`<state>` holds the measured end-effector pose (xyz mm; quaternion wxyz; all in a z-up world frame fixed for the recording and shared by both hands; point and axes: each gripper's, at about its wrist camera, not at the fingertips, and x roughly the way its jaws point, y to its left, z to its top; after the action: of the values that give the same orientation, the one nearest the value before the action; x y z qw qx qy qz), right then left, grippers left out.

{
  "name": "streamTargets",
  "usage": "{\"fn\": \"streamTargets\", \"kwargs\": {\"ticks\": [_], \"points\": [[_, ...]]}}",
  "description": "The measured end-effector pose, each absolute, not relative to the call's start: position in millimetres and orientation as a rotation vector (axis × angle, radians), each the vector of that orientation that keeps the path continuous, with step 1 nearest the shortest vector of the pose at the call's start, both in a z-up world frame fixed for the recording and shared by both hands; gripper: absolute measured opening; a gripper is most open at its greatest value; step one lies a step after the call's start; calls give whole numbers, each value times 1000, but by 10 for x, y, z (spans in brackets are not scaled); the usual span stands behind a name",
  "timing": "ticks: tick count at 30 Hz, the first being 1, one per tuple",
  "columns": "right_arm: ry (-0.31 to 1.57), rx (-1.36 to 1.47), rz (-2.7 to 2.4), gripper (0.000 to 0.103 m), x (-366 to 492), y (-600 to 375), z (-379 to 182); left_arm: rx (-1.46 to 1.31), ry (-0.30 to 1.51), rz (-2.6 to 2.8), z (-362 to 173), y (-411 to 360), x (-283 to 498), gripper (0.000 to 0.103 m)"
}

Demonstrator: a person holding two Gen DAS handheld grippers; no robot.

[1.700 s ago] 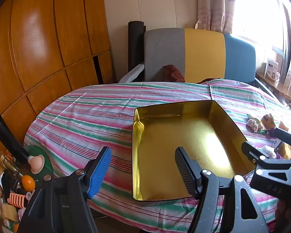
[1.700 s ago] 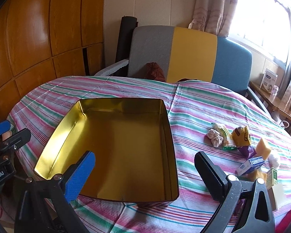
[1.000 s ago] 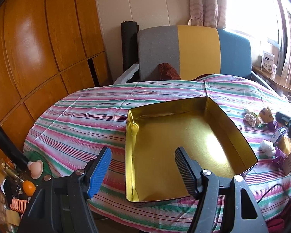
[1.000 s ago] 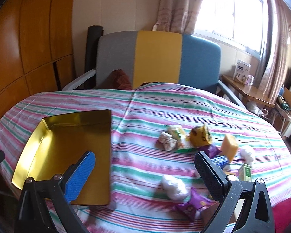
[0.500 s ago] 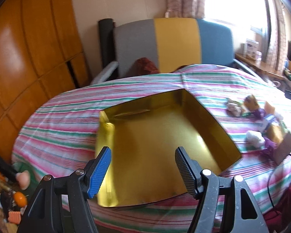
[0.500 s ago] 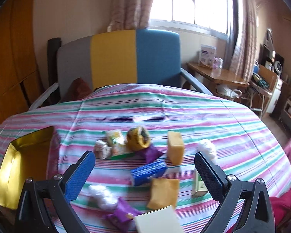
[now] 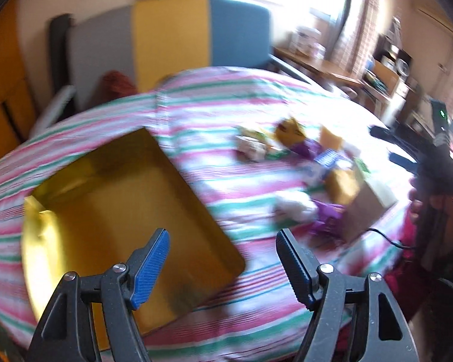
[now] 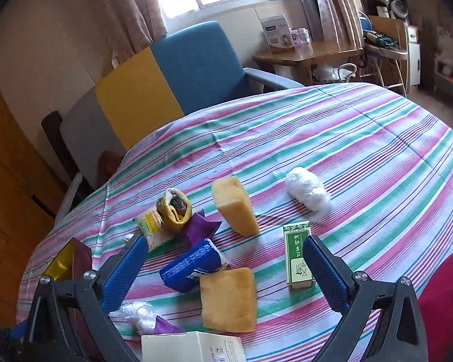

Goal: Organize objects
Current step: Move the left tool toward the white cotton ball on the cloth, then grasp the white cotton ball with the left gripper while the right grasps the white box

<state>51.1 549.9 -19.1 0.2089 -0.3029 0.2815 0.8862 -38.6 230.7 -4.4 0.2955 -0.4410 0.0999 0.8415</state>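
Left gripper (image 7: 222, 242) wide, jaws just been opening, nothing between; only its view shows whole gold tin (image 7: 120, 211). Right gripper (image 8: 223, 259) wide, empty, over blue packet (image 8: 193, 267), sponges (image 8: 228, 298).

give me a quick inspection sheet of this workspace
surface: striped tablecloth, round table
job's things: empty gold tray; two sponges, blue packet, green box, white wads, all on the cloth
clutter: white carton at the near edge
grippers: left gripper open, empty, jaws just widened; right gripper open, empty
cables: black cable by the carton
surroundings: armchair, window, side table
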Motion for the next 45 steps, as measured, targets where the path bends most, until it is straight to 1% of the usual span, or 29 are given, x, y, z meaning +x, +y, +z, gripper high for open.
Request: {"fn": "streamTargets", "kwargs": {"ticks": [3, 8, 11, 17, 19, 21, 22, 25, 28, 34, 38, 45], "points": [[812, -847, 2469, 103, 528, 5506, -201, -1188, 331, 2143, -128, 2667, -387, 74], [840, -841, 2480, 103, 523, 5524, -212, -1241, 399, 2054, -332, 3174, -487, 65], [853, -835, 2488, 103, 528, 5528, -213, -1295, 384, 2028, -474, 3346, -597, 60], [869, -843, 2497, 103, 518, 5532, -228, -1362, 329, 2019, -733, 3547, -844, 59], [868, -850, 2498, 103, 504, 5530, -234, -1380, 345, 2022, -804, 3626, -873, 59], [868, -856, 2497, 103, 504, 5533, -241, -1383, 357, 2006, -899, 3675, -873, 48], [866, -861, 2494, 103, 500, 5537, -246, -1367, 362, 2000, -935, 3684, -860, 47], [841, -878, 2491, 102, 481, 5524, -250, -1318, 345, 2017, -902, 3636, -809, 44], [805, -897, 2490, 95, 455, 5492, -250, -1286, 313, 2050, -781, 3491, -748, 43], [798, -937, 2471, 95, 440, 5488, -288, -1186, 260, 2095, -415, 3173, -557, 43], [795, -1021, 2490, 95, 428, 5377, -310, -1142, 250, 2118, -257, 3009, -466, 43], [627, -1145, 2542, 95, 588, 4935, -205, -1120, 172, 2174, -100, 2524, -511, 43]]}}
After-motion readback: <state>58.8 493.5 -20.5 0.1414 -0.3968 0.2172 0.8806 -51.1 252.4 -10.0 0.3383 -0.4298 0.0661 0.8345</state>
